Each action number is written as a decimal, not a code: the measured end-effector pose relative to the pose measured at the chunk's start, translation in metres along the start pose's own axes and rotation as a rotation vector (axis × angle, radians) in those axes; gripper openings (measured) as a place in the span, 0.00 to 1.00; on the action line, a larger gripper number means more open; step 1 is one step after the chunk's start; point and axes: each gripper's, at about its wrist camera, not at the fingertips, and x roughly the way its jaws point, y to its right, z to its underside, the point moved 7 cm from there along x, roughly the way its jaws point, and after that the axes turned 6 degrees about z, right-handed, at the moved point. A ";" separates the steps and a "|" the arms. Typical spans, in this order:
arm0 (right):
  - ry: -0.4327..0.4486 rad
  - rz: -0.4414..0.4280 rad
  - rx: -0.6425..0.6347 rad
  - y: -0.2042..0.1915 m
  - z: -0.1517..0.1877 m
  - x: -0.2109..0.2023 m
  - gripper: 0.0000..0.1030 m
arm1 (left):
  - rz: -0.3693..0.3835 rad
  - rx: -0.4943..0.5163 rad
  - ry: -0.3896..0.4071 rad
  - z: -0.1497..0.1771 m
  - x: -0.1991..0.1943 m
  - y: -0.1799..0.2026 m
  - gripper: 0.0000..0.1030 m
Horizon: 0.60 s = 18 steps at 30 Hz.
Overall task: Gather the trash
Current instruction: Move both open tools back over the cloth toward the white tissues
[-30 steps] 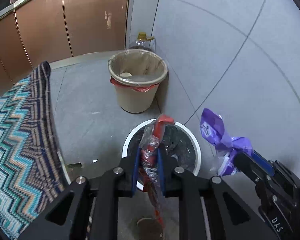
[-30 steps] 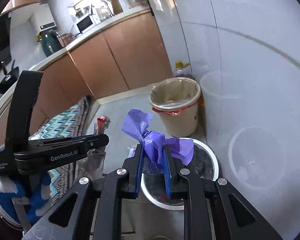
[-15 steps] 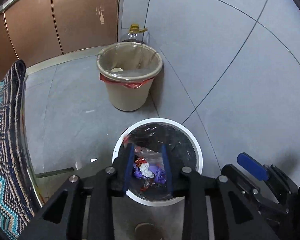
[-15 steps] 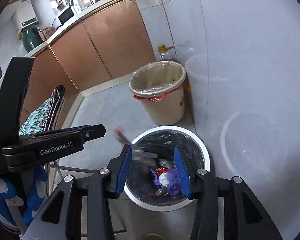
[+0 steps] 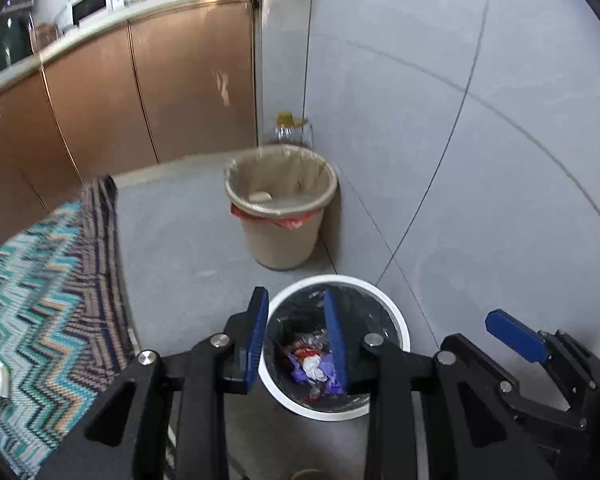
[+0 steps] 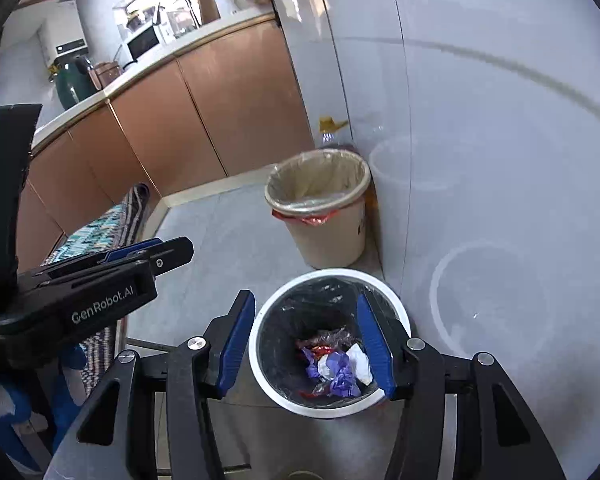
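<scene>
Both grippers are held above the white-rimmed bin (image 6: 400, 322). Left gripper (image 5: 296, 334) is released, nothing between the jaws. Right gripper (image 6: 306, 344) has just been opened wider, jaws empty. Trash (image 6: 336, 366) is seen at the bin bottom. Beige bin (image 5: 280, 216) is set near, against the wall; bare floor is left beside both.
</scene>
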 end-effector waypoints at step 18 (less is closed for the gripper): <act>0.150 -0.019 -0.056 -0.032 -0.014 -0.096 0.57 | -0.089 0.046 0.242 0.014 -0.131 0.000 0.32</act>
